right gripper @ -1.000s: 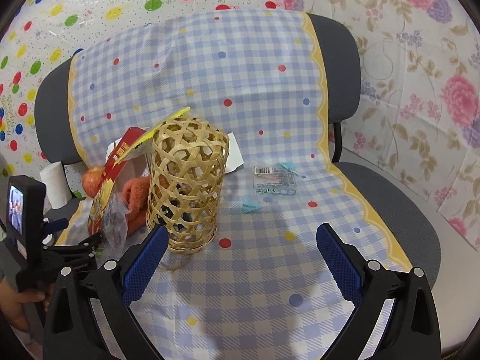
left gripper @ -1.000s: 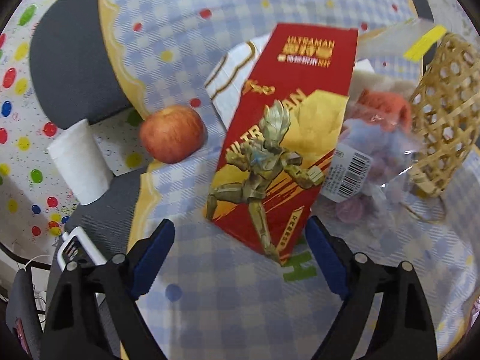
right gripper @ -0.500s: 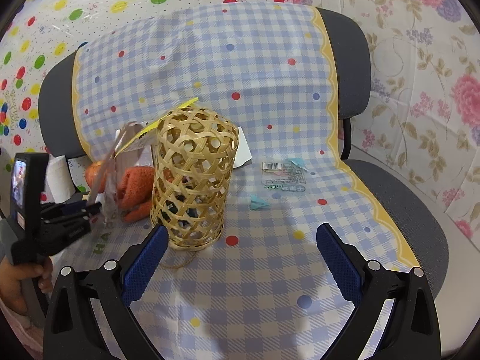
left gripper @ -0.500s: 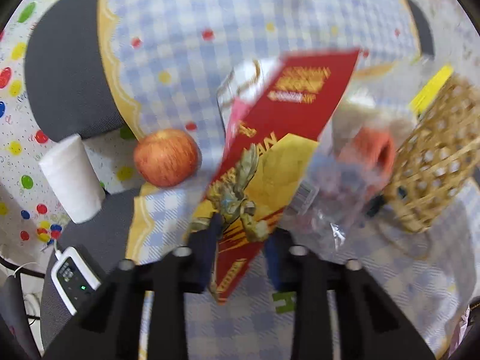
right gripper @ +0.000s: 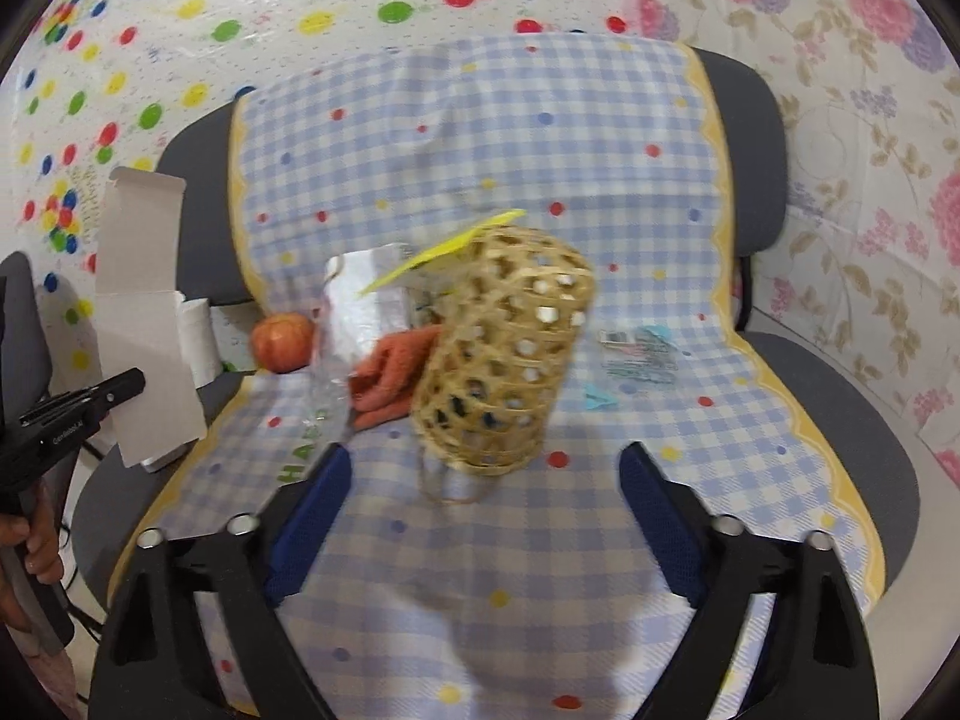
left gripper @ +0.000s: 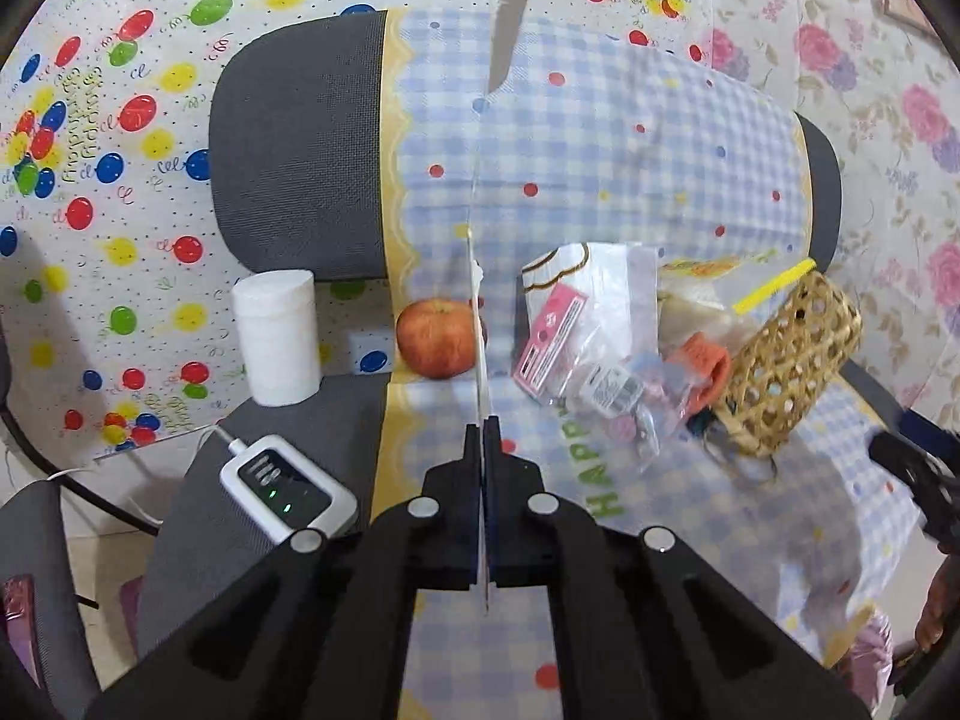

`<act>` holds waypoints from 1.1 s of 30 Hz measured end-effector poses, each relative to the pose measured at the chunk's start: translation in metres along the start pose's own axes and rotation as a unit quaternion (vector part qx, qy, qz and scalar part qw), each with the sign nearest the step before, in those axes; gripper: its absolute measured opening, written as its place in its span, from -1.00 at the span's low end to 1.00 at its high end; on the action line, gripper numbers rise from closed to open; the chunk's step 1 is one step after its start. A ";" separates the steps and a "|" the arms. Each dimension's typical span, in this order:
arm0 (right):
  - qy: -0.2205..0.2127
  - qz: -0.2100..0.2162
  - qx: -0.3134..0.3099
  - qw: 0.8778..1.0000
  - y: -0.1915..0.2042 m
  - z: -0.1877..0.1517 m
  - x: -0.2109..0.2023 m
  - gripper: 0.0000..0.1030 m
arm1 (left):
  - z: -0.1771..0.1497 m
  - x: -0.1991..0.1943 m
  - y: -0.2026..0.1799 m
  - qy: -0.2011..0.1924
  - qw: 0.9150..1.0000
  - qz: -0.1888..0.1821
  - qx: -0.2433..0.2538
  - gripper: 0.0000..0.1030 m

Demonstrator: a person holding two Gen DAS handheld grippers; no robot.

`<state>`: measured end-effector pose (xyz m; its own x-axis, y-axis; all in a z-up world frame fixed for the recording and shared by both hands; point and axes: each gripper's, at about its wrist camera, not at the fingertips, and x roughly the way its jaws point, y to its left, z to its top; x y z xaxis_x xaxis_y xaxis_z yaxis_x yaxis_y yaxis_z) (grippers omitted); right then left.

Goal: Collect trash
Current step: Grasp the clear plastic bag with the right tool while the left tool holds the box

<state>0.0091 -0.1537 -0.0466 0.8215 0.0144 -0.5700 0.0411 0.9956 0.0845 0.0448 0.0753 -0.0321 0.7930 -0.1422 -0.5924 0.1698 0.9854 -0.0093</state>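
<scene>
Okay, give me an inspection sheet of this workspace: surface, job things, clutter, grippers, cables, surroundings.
Surface: chair seat under checked cloth.
Job's things: flattened carton lifted clear; woven basket tilted; plastic wrappers, small scraps.
Clutter: apple, orange cloth, paper roll, white device.
Grippers: left gripper jaws shut on carton; right gripper jaws just closing, nothing between.
Cables: white cable.
Surroundings: balloon sheet, floral sheet.

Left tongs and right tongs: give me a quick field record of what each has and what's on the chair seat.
left tongs: shut on flattened card box, seen edge-on in the left wrist view, lifted off the seat
right tongs: open, nothing between the pads, just been closing
ahead of right tongs: woven basket, tilted
beside basket: orange cloth, clear plastic bags
seat's left edge: apple
</scene>
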 end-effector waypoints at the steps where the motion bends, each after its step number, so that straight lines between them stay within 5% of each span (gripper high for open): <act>1: 0.002 0.008 -0.005 1.000 0.006 0.000 0.003 0.14 | -0.003 0.001 0.004 0.001 1.000 0.001 0.000 -1.00; 7: 0.013 0.060 -0.041 0.997 0.044 0.004 0.029 0.10 | -0.013 0.007 0.013 0.009 1.000 0.000 -0.008 -1.00; 12: 0.027 0.087 -0.043 0.995 0.062 0.013 0.067 -0.16 | -0.018 0.018 0.016 0.012 1.000 -0.001 -0.004 -1.00; 27: 0.055 0.089 0.013 0.994 0.057 0.034 0.128 -0.19 | -0.015 0.046 0.019 0.024 1.000 -0.006 -0.008 -1.00; 29: 0.049 0.097 0.012 0.994 0.059 0.035 0.121 -0.62 | -0.015 0.044 0.018 0.024 1.000 -0.005 -0.006 -1.00; 33: 0.019 0.125 0.006 0.992 0.056 0.033 0.085 -0.80 | -0.015 0.028 0.014 0.016 1.000 -0.001 0.004 -1.00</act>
<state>0.0994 -0.0994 -0.0634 0.7845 0.2645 -0.5609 -0.1538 0.9592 0.2373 0.0608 0.0865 -0.0604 0.7732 -0.1420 -0.6180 0.1765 0.9843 -0.0053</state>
